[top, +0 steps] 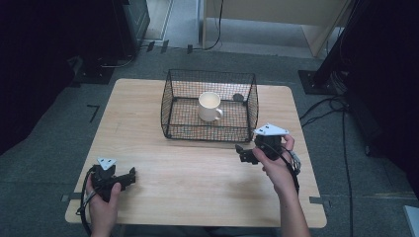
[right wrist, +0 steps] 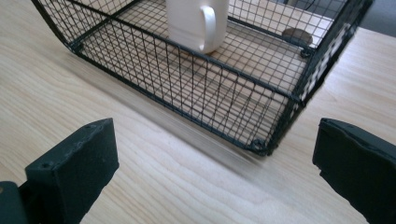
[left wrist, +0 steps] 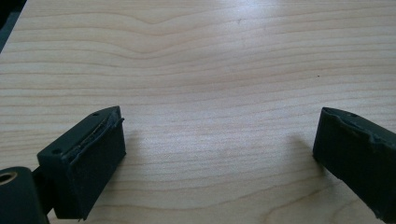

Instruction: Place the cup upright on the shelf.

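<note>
High view: right claw (top: 242, 154), wide open, near basket (top: 170, 101) holding mug (top: 209, 106).

The right gripper (right wrist: 215, 163) is holding its jaws wide apart with nothing between them, just in front of a black wire basket (right wrist: 196, 100). Inside the basket a white mug (right wrist: 196, 23) is standing upright, its handle facing the gripper.

Centred toward the far edge of the table (top: 148, 173) — a wire basket (top: 170, 106), with a mug (top: 209, 106) upright inside and a small disc (top: 238, 97) behind it to the right. Near the basket's front right corner, the right gripper (top: 242, 154); well apart at the near left — the left gripper (top: 131, 177).
</note>
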A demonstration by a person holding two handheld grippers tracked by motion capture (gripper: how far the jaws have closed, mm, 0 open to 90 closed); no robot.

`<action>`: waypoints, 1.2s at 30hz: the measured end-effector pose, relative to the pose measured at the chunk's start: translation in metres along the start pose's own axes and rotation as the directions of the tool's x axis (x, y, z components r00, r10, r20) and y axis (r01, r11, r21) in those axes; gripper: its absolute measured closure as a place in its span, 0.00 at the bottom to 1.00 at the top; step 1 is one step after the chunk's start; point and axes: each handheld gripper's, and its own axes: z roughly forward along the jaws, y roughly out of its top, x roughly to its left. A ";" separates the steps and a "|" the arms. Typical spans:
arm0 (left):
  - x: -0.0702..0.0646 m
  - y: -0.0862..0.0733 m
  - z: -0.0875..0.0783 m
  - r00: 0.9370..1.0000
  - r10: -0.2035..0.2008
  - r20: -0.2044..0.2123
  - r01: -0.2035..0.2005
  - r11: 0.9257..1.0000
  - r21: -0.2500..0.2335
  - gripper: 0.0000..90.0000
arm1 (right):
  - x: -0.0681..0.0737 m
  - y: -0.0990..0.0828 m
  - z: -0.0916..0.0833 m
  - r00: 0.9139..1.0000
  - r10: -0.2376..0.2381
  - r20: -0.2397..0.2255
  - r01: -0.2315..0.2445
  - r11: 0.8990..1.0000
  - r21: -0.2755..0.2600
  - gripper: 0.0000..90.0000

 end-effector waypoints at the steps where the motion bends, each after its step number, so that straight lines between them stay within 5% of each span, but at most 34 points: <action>1: 0.000 0.000 0.000 1.000 0.000 0.000 0.000 1.000 0.000 0.03 | -0.001 -0.003 -0.001 1.000 0.004 0.003 -0.004 1.000 0.002 0.00; 21: 0.000 0.000 0.000 1.000 0.000 0.000 0.000 1.000 0.000 0.03 | -0.018 -0.057 -0.017 0.998 0.042 0.047 -0.043 0.999 0.022 0.00; 36: 0.000 0.000 0.000 1.000 0.000 0.000 0.000 1.000 0.000 0.03 | -0.042 -0.094 -0.031 0.988 0.112 0.105 -0.118 0.992 0.047 0.00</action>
